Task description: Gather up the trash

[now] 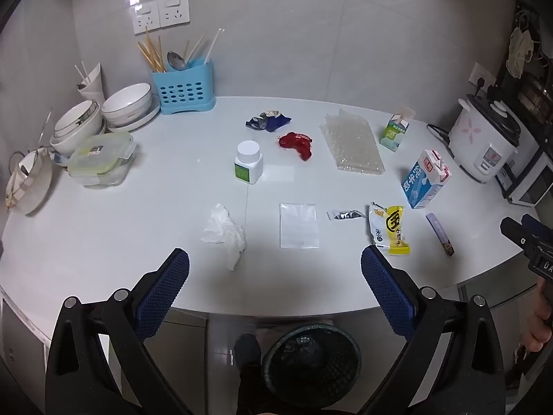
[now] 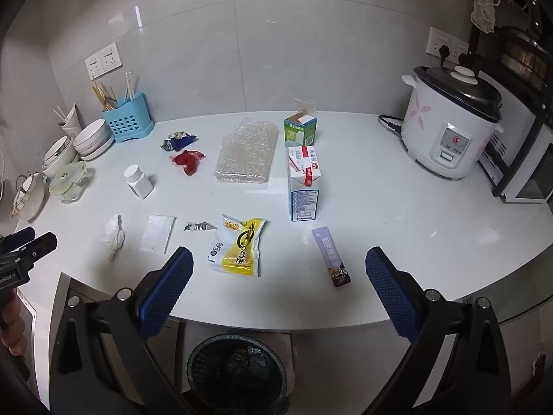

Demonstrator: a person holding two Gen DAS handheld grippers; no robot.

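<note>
On white countertop [image 1: 103, 242]: scattered trash.

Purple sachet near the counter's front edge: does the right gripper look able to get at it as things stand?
Probably yes. The purple sachet lies flat and alone just ahead of the right gripper, whose jaws stand wide open and empty. Nothing sits between them; the milk carton stands farther back, the yellow snack wrapper off to the side.

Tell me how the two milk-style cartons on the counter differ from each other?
The blue-and-white carton is taller, with a red band at its top; the green carton is shorter. The green carton's top flap stands open, while the blue-and-white carton's top looks folded shut. The green one stands nearer the wall. Both stand upright on the white counter.
</note>
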